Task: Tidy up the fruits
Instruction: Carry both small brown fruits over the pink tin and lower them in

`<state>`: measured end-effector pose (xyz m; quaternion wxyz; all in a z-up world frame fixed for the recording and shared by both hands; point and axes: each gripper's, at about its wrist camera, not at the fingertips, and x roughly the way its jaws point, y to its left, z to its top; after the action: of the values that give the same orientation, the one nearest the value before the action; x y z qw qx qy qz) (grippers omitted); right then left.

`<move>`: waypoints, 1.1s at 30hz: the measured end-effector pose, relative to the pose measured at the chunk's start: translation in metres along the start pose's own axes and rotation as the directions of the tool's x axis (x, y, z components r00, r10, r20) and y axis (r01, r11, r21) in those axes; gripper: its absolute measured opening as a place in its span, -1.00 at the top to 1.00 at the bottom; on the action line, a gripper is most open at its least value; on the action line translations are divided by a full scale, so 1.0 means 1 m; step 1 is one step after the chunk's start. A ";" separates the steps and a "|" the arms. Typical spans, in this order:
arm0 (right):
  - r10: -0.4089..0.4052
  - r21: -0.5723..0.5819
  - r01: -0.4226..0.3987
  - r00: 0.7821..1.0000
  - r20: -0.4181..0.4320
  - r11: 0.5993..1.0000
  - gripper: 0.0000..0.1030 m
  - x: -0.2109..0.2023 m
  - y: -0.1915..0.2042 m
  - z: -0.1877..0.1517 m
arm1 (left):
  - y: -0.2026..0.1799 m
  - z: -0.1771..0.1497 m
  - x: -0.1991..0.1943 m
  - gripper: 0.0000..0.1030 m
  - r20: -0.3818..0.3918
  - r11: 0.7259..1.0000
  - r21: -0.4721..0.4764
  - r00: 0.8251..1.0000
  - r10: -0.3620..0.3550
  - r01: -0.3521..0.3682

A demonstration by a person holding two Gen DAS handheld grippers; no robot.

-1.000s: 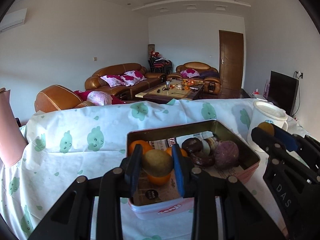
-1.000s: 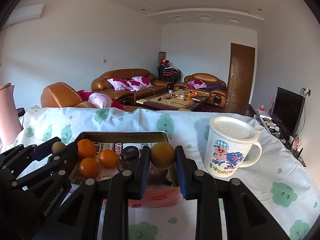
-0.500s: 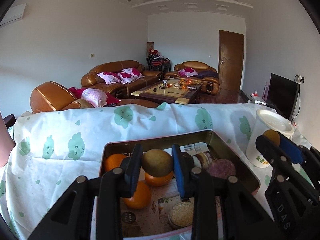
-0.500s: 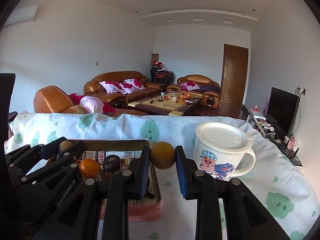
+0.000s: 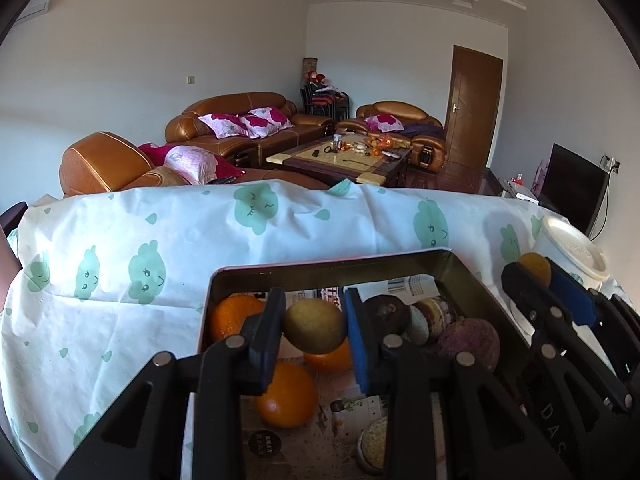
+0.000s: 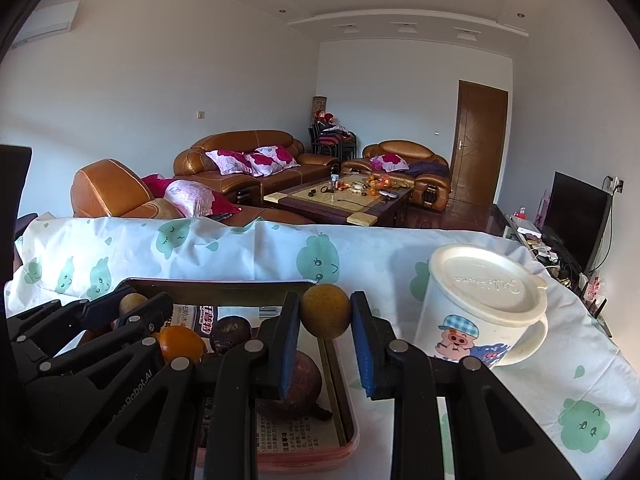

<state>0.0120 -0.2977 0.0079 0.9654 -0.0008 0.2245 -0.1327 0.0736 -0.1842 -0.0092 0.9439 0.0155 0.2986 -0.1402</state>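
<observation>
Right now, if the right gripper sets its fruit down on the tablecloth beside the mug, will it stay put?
Probably not. The fruit in the right gripper looks round and smooth, so it may roll. The tablecloth is wrinkled, which might stop it. The tin has raised walls and looks safer. The mug stands close, so a nudge is possible.

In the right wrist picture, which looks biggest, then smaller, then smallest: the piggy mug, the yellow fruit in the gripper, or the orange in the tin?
1. Piggy mug, clearly biggest.
2. Yellow fruit and orange: look alike; the orange is partly hidden, so no ranking.
</observation>
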 end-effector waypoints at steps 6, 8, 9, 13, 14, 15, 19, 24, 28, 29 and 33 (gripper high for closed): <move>0.091 0.002 -0.091 0.995 -0.044 0.996 0.46 0.012 0.005 0.002 | 0.005 0.001 0.009 0.37 -0.046 1.000 -0.028 0.999 -0.005 0.004; 0.126 0.011 -0.126 0.990 -0.067 0.992 0.46 0.017 0.004 0.002 | 0.006 0.000 0.011 0.38 -0.058 0.999 -0.033 0.998 -0.007 0.005; 0.148 0.013 -0.148 0.986 -0.077 0.989 0.46 0.019 0.005 0.002 | 0.006 0.000 0.012 0.38 -0.062 0.999 -0.036 0.998 -0.008 0.006; 0.243 0.035 -0.241 0.963 -0.116 0.970 0.46 0.027 0.003 0.000 | 0.009 -0.001 0.017 0.38 -0.090 0.998 -0.053 0.996 -0.020 0.016; 0.271 0.041 -0.268 0.954 -0.129 0.963 0.46 0.030 0.003 0.000 | 0.010 -0.001 0.019 0.38 -0.098 0.998 -0.060 0.995 -0.024 0.019; 0.289 0.047 -0.285 0.947 -0.138 0.957 0.46 0.032 0.003 0.000 | 0.012 -0.001 0.020 0.38 -0.102 0.997 -0.068 0.994 -0.029 0.022; 0.324 0.058 -0.319 0.935 -0.146 0.946 0.46 0.033 0.003 -0.002 | 0.012 -0.001 0.019 0.38 -0.100 0.997 -0.067 0.994 -0.034 0.027; 0.371 0.087 -0.361 0.914 -0.165 0.928 0.45 0.039 0.002 -0.003 | 0.014 -0.001 0.020 0.38 -0.103 0.997 -0.071 0.994 -0.038 0.031; 0.417 0.114 -0.402 0.893 -0.168 0.908 0.45 0.040 -0.002 -0.003 | 0.014 -0.001 0.020 0.38 -0.102 0.997 -0.073 0.994 -0.041 0.034; 0.424 0.116 -0.409 0.891 -0.164 0.905 0.45 0.040 -0.002 -0.003 | 0.014 -0.001 0.020 0.38 -0.101 0.997 -0.073 0.994 -0.041 0.034; 0.455 0.124 -0.441 0.879 -0.140 0.889 0.45 0.035 -0.004 -0.003 | 0.015 -0.001 0.016 0.38 -0.100 0.997 -0.069 0.994 -0.048 0.041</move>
<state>0.0401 -0.3107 -0.0096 0.9470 0.1048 0.2916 0.0848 0.0900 -0.1740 -0.0201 0.9242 -0.0155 0.3508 -0.1502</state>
